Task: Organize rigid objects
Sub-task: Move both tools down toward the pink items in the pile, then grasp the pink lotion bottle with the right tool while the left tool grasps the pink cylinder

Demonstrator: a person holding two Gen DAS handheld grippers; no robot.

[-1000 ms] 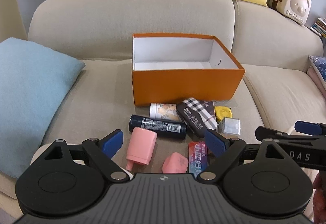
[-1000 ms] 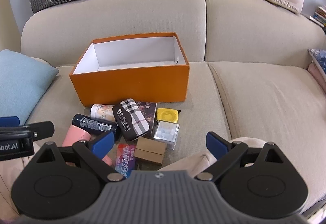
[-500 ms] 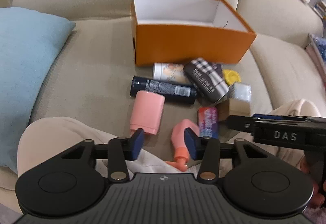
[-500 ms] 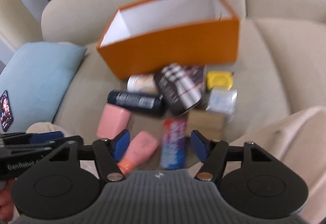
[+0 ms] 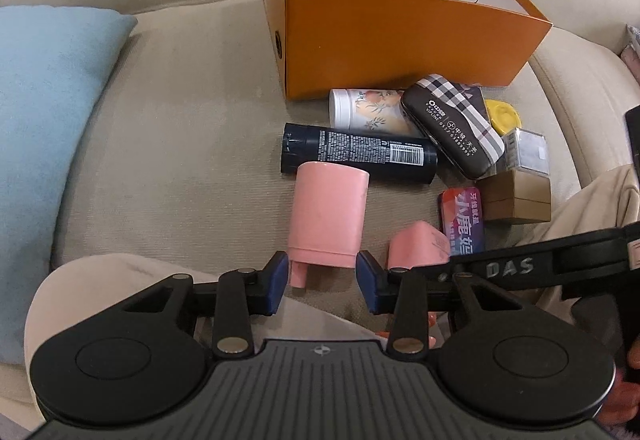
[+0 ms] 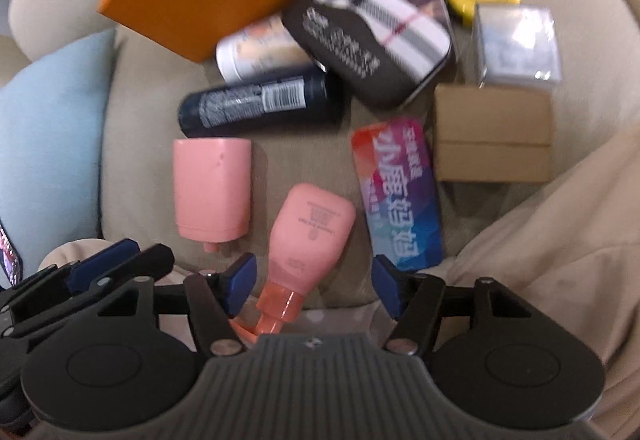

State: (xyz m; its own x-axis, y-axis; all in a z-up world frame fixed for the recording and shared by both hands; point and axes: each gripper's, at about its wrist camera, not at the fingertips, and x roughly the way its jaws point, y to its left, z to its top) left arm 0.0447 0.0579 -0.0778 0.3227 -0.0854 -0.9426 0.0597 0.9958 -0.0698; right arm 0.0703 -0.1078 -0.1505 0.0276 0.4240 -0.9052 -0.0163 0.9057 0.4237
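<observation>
My left gripper [image 5: 322,276] is spread, its blue rubbery fingers [image 5: 277,280] flanking the bottom end of a matte pink flat-sided container [image 5: 328,214] without clearly pressing on it; the container lies flat on the ribbed beige sofa cushion [image 5: 192,144], its small nub pointing back at me. My right gripper [image 6: 312,284] is spread wide too, with the neck of a pink squeeze bottle [image 6: 312,236] and its translucent orange cap lying between the fingers, apart from both pads.

The things are heaped toward the front edge of the cushion. A glossy dark cylinder [image 5: 356,154] with fine print and a barcode lies crosswise, touching the far end of the pink container. Beyond it a white floral tube [image 5: 368,112] rests against the smooth orange cardboard box [image 5: 400,40], which stands open with a white inside. A hard plaid-patterned case [image 5: 456,128] leans over the tube. To the right sit a round yellow tape measure [image 5: 502,116], a clear plastic cube [image 5: 526,152], a plain brown cardboard box [image 5: 516,200] and a shiny red-and-blue flat packet [image 5: 464,220]. A soft pale-blue pillow [image 5: 44,128] fills the cushion's left edge.
</observation>
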